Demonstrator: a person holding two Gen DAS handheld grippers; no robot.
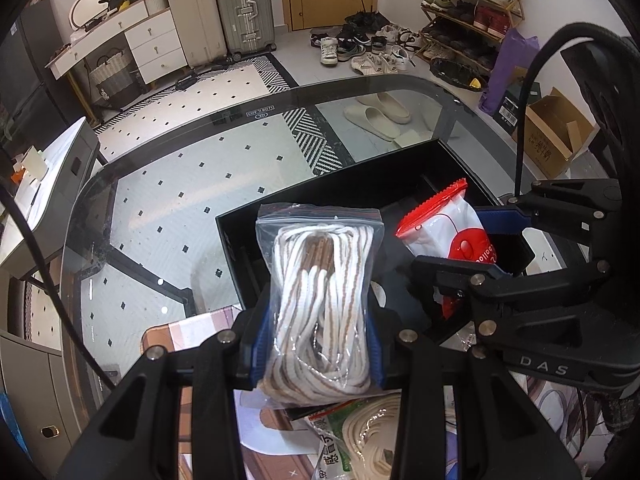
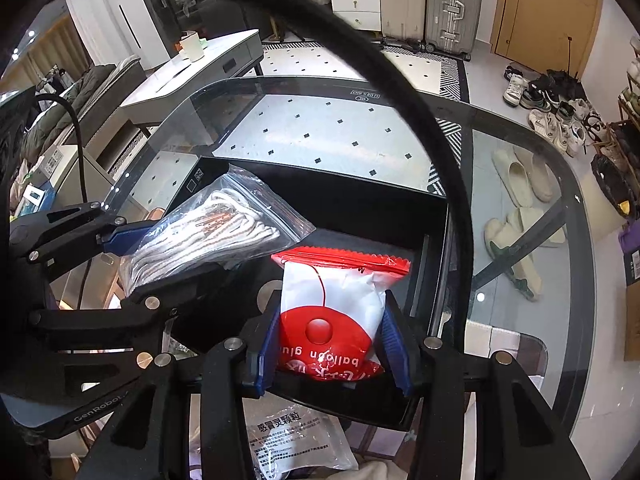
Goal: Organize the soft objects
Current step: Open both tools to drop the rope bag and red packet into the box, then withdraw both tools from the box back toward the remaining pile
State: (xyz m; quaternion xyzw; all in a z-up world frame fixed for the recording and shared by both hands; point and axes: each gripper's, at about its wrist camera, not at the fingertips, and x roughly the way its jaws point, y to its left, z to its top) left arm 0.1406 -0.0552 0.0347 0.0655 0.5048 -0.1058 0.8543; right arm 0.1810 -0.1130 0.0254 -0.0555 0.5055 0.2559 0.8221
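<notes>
While both bags hung over the black box (image 1: pixel 320 196), the rope bag (image 1: pixel 320 304) sat clamped between the blue pads of the left gripper (image 1: pixel 318 356), and the red-and-white packet (image 2: pixel 332 316) was pinched in the right gripper (image 2: pixel 332 356). That box stood on a glass table (image 1: pixel 160 184). Nearer the camera, a printed sachet (image 2: pixel 296 440) and a pale cord coil (image 1: pixel 376 436) lay on the table below the grippers

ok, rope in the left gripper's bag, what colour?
White with brown stripes; the rope shows best in the left wrist view, inside a clear bag.
</notes>
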